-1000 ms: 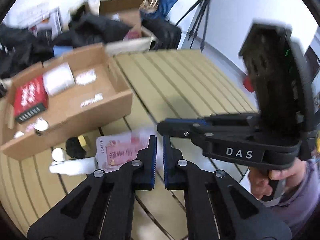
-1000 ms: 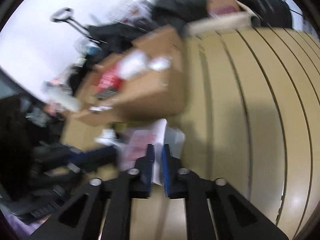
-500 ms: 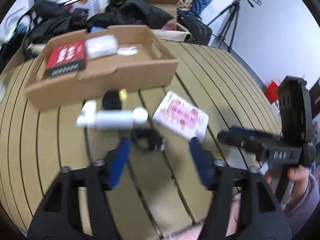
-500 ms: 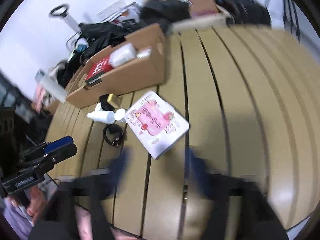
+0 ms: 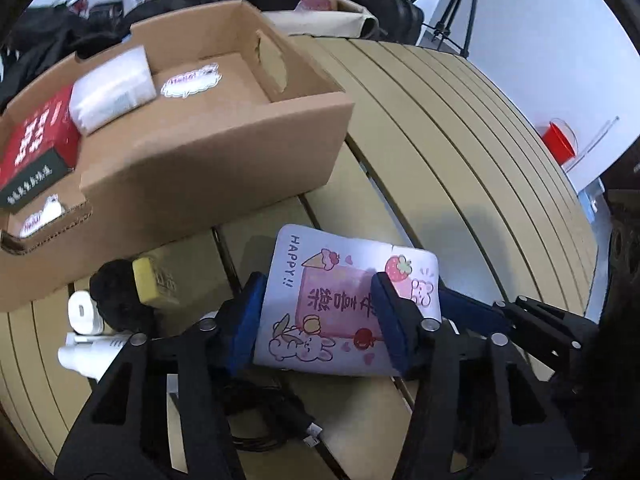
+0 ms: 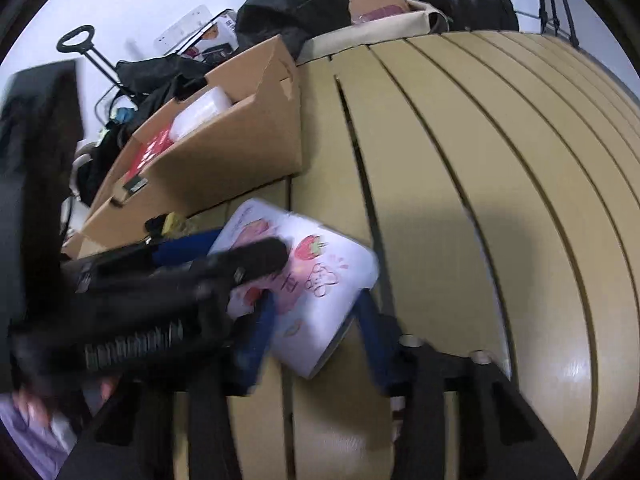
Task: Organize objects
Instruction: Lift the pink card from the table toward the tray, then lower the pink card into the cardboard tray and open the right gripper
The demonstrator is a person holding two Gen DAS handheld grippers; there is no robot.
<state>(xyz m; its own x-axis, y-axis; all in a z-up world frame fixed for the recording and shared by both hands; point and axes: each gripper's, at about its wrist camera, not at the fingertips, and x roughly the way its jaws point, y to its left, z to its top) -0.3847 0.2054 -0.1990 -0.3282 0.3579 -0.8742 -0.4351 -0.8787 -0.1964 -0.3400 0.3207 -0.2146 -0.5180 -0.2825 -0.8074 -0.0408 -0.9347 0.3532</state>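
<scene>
Both tongs stand spread around the pink cartoon notebook [image 5: 352, 300] lying flat on the desk [image 5: 460, 160] beside the cardboard box [image 5: 208, 168] — left tongs [image 5: 320, 316], right tongs [image 6: 316, 332]. Clamp opposite edges squarely before lifting — avoid the black cable [image 5: 276, 412].

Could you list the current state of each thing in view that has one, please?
Left gripper: open, fingers either side of the notebook.
Right gripper: open, at the notebook's corner.
Notebook: closed, flat on the table.
Cardboard box: open-topped, partly filled.
White bottle: lying down.
</scene>
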